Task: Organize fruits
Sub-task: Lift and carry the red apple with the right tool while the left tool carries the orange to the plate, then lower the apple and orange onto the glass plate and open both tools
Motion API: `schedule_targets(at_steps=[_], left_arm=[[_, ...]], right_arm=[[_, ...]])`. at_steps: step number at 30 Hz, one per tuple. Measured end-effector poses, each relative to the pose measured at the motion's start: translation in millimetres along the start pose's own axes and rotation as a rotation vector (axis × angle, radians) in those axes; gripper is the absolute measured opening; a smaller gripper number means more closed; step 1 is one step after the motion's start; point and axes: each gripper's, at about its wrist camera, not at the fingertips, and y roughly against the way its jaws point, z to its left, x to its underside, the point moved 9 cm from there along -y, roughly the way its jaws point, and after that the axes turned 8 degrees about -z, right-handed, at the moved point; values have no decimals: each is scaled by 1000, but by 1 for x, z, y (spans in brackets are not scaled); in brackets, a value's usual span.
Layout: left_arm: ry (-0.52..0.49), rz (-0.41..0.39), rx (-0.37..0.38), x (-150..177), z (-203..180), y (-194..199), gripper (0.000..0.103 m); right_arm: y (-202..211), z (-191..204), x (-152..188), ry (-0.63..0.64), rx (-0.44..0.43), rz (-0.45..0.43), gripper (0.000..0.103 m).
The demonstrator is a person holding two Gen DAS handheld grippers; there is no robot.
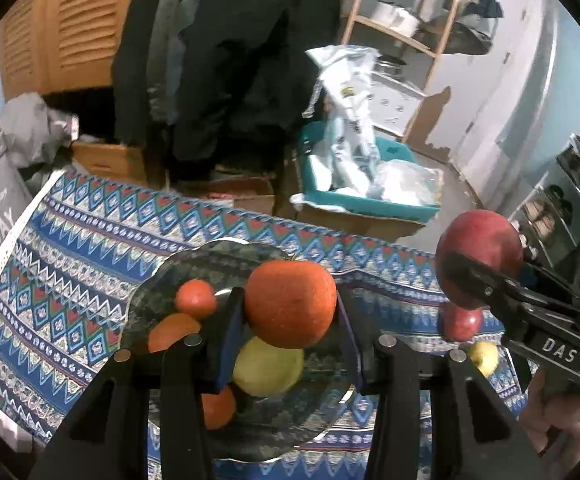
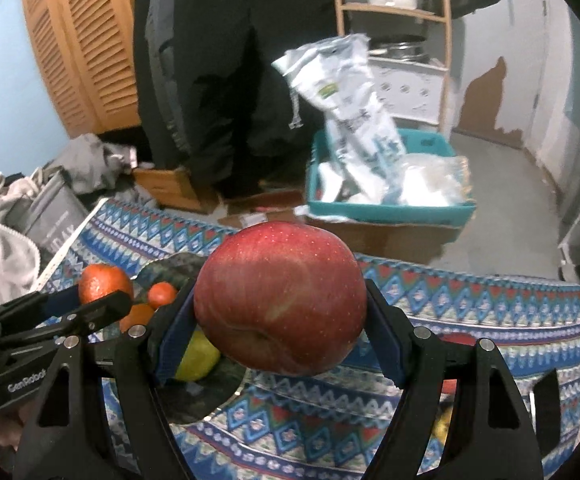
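Currently our left gripper (image 1: pixel 290 316) pinches an orange (image 1: pixel 290 304), half-hiding the lemon (image 1: pixel 268 366); our right gripper (image 2: pixel 280 312) pinches a red apple (image 2: pixel 280 300).

Behind the patterned blue woven cloth (image 1: pixel 70 248), a teal plastic bin (image 2: pixel 390 212) holding white plastic bags (image 2: pixel 354 120) is seen beside a wooden shelf (image 2: pixel 444 40).

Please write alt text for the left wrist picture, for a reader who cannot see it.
The left tool holds an orange above a dark plate of fruit on a patterned cloth. At right, the right tool holds a red apple.
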Motion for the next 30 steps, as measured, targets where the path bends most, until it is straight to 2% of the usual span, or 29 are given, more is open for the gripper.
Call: schedule_targets(at_steps=[5,15,30], left_arm=[[37,40,-27,10,26,-17,45],[75,105,-67,29,52,-48,45],[127,172,-82,49,69,-66,45]], right_arm=[[-27,19,9,-8,-47,47,77],[-73,38,34,-8,-85,145,77],[-105,47,68,-11,-105,256,78]])
